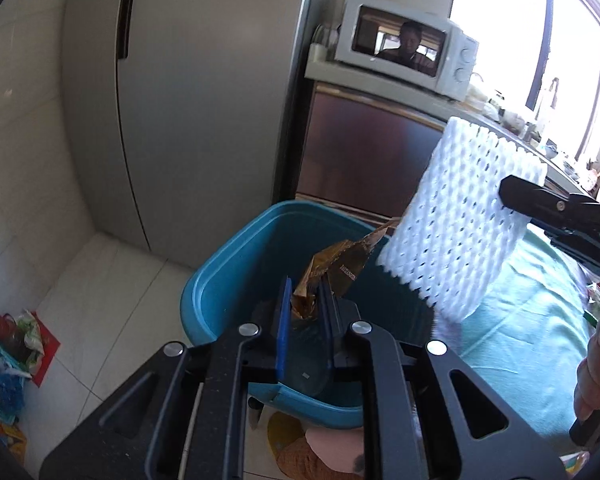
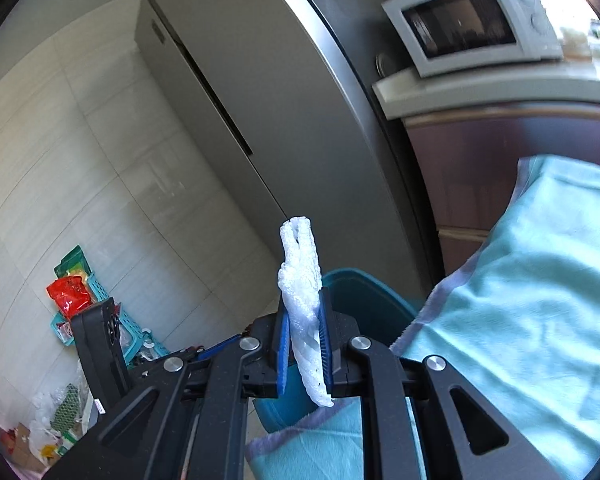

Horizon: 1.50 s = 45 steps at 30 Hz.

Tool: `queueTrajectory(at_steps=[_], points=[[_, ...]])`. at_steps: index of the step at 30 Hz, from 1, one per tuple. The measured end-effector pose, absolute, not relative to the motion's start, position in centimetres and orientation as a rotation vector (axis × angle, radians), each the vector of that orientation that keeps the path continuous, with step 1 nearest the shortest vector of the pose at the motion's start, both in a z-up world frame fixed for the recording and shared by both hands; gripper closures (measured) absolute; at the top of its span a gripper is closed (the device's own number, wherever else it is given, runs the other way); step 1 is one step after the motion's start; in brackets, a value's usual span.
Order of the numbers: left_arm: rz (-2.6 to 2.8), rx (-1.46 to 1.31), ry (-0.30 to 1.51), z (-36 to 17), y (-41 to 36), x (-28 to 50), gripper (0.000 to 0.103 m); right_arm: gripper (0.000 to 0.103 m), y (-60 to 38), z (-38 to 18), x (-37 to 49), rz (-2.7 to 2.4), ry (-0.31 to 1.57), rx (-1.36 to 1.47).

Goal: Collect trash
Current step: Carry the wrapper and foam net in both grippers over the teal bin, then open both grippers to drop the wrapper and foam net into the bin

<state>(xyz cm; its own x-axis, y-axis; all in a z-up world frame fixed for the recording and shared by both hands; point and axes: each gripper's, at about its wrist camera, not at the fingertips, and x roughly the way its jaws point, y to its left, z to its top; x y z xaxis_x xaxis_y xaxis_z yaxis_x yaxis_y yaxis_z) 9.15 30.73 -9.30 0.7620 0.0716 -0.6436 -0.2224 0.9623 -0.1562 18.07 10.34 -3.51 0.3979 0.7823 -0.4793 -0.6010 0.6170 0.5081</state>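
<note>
Beside the fridge (image 1: pixel 188 100) waits a blue bin (image 1: pixel 236 256); left gripper (image 1: pixel 306 300) pinches a gold wrapper (image 1: pixel 332 276) over it, right gripper (image 2: pixel 302 336) clamps white foam netting (image 2: pixel 300 276) alongside, both seemingly poised for dropping in

Home kitchen. Evidence: tall grey refrigerator (image 1: pixel 188 100); white microwave (image 1: pixel 408 48) on a countertop (image 1: pixel 380 76) over brown cabinets (image 1: pixel 364 152); tiled floor (image 1: pixel 112 288); blue waste bin (image 1: pixel 236 280); table under teal cloth (image 2: pixel 532 280).
</note>
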Motion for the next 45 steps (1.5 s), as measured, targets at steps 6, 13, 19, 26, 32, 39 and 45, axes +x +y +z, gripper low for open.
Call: queueTrajectory(at_steps=[6,13,19,26,32,39,45], points=[[0.18,-0.224,0.723,-11.0,30.5,10.7,0.087,0.086,12.1,-5.6,19.0,0.856,0.851,0.248],[0.182,-0.242,0.741,-12.1,30.0,12.0,0.075,0.066,12.1,-6.0,19.0,0.83,0.862,0.237],[0.179,-0.26,0.706,-11.5,30.0,11.2,0.066,0.065,11.0,-6.0,18.7,0.818,0.845,0.238],[0.095,-0.225,0.623,-8.7,27.5,9.2,0.054,0.056,8.1,-4.1,16.8,0.828,0.773,0.194],[-0.078,-0.185,0.548,-5.8,22.7,7.7,0.042,0.049,2.6,-1.9,13.3,0.77,0.654,0.14],[-0.293,-0.111,0.545,-4.5,15.2,7.5,0.039,0.047,-6.9,-0.7,9.5,0.55,0.556,0.154],[-0.471,-0.057,0.582,-4.7,7.8,7.4,0.039,0.047,-14.6,-0.5,6.9,0.34,0.512,0.191]])
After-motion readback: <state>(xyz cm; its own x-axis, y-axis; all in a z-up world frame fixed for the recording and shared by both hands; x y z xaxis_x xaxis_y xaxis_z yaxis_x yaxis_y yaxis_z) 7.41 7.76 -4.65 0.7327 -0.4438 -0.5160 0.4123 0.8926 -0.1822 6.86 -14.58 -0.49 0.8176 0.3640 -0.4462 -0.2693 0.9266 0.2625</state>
